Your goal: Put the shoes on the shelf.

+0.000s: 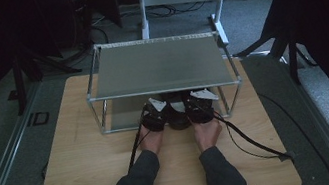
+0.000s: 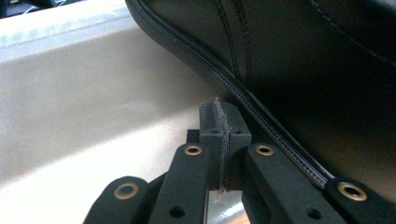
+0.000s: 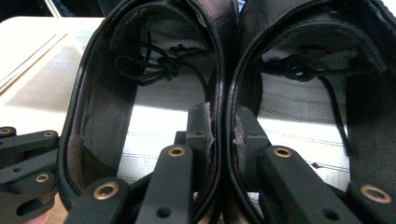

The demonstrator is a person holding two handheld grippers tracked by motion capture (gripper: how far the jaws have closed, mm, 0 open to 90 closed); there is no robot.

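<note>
Evidently the pair of black shoes (image 3: pixel 93 93) is sitting side by side at the front of the rack's lower shelf (image 1: pixel 121 120), heels facing the person. In the high view it is reading as a dark lump between the two hands. The leather is looking smooth and slightly glossy, with stitched rims that are holding their shape, so I am judging the collars stiff enough to lift by but slippery under a light pinch. The shoes are probably moderately heavy, and the toes are likely to sag away from a hold at the heel. The laces (image 3: pixel 161 65) are lying loose inside the openings and could snag.

The right gripper (image 3: pixel 222 126) is pinching the two adjoining inner rims together, one jaw inside each shoe. That seems the sensible place to carry both at once. The left gripper (image 2: pixel 223 121) is sitting with its jaws pressed together on nothing, just beside the outer flank of one shoe and low against its stitched edge.

The rack (image 1: pixel 158 65) is standing on the wooden worktop (image 1: pixel 90 176), and its top shelf is covering most of the lower level.

Much is proving hard to make out. The toes are running out of sight under the top shelf, and the soles are hidden. I cannot tell whether the heels are resting fully on the lower shelf or overhanging its front rail. The high view is dim, so the jaws themselves are lost in shadow there.
</note>
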